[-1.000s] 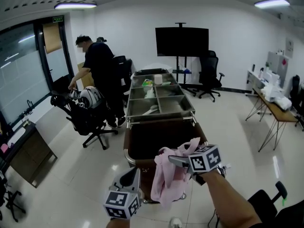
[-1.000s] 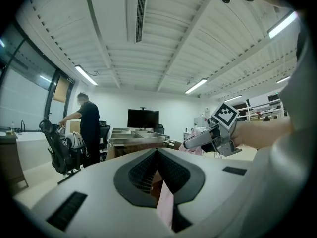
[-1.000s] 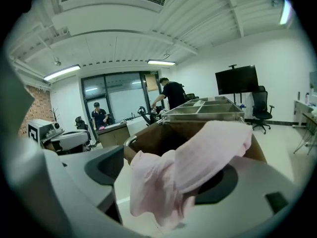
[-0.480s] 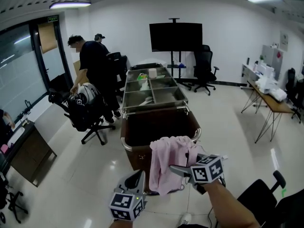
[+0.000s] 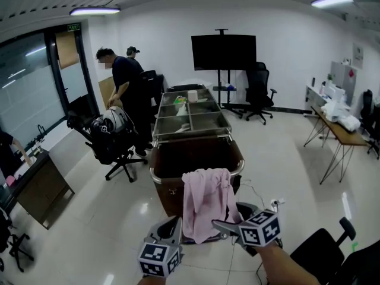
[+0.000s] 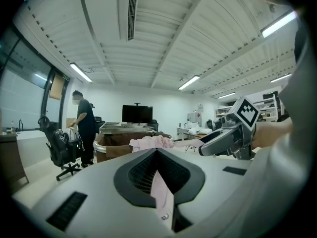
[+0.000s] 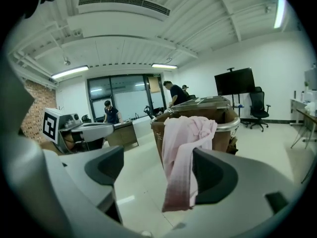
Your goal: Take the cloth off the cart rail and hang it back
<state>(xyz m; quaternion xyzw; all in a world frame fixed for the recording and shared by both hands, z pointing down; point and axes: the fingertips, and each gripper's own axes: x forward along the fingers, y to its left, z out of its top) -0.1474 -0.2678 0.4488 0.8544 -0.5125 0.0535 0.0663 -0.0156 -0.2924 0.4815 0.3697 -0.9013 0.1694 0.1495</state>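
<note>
A pink cloth [image 5: 205, 203] hangs draped over the near rail [image 5: 153, 172] of a brown-sided cart [image 5: 170, 199] in an open office, its folds bunched on top of the rail and its length falling down the cart's front toward the glossy floor [image 5: 119, 218].

The right gripper [image 5: 233, 217] hovers just beside the cloth's lower right edge. In the right gripper view its jaws stand wide apart, and the cloth [image 7: 183, 152] shows in the space between them but beyond the pads, with nothing gripped.

The left gripper [image 5: 171, 225] sits low at the cloth's left edge. In the left gripper view its jaws are drawn together at the tip [image 6: 157, 152], and a sliver of pink shows through the slit behind it, while the bunched top of the cloth [image 6: 151, 143] rises above the jaws. No view settles whether the tip touches the fabric.

Behind the cart's bag end, metal trays [image 5: 190, 120] run in two rows along its top. At the far left a person in dark clothes [image 5: 127, 94] bends over an office chair [image 5: 110, 135] loaded with gear, with a second person close behind. A dark screen on a stand [image 5: 224, 52] stands against the back wall.
</note>
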